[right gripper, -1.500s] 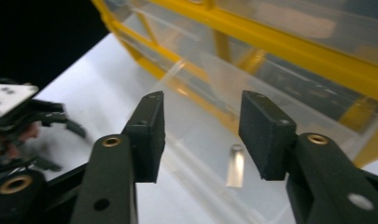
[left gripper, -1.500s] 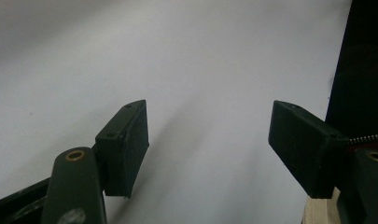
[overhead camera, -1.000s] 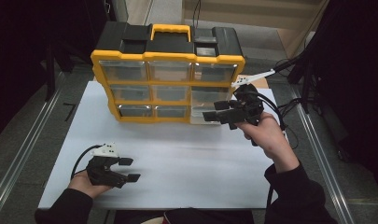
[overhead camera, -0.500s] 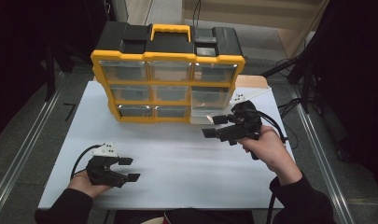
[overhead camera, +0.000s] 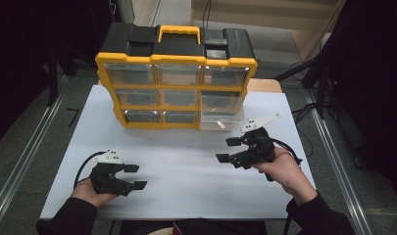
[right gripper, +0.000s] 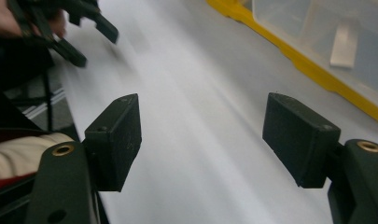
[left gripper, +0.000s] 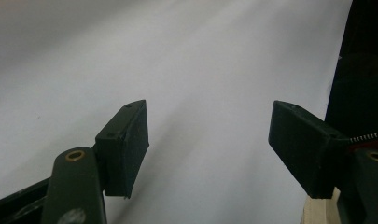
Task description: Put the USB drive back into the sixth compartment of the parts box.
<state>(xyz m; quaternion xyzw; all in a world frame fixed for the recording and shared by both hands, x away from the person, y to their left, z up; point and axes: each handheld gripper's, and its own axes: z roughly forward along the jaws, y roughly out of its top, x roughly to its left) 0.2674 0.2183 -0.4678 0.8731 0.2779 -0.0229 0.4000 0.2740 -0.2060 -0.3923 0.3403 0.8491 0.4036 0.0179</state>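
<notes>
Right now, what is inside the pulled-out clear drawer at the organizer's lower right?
The pulled-out clear drawer holds one small pale flat piece. Its back part sits inside the yellow organizer, hidden from view.

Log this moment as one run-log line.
left gripper: open, empty, over white sheet | right gripper: open, empty, near organizer | bottom-right drawer: pulled out

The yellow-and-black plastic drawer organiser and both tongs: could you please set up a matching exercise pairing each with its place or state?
Things:
1. yellow-and-black plastic drawer organiser
2. clear plastic bottom-right drawer
3. left tongs
4. right tongs

Places or states:
A. open, near the table's front left
B. pulled partly out
C. upright at the back of the white table
D. open, in front of the pulled-out drawer

Pairs: 1-C, 2-B, 3-A, 4-D
</notes>
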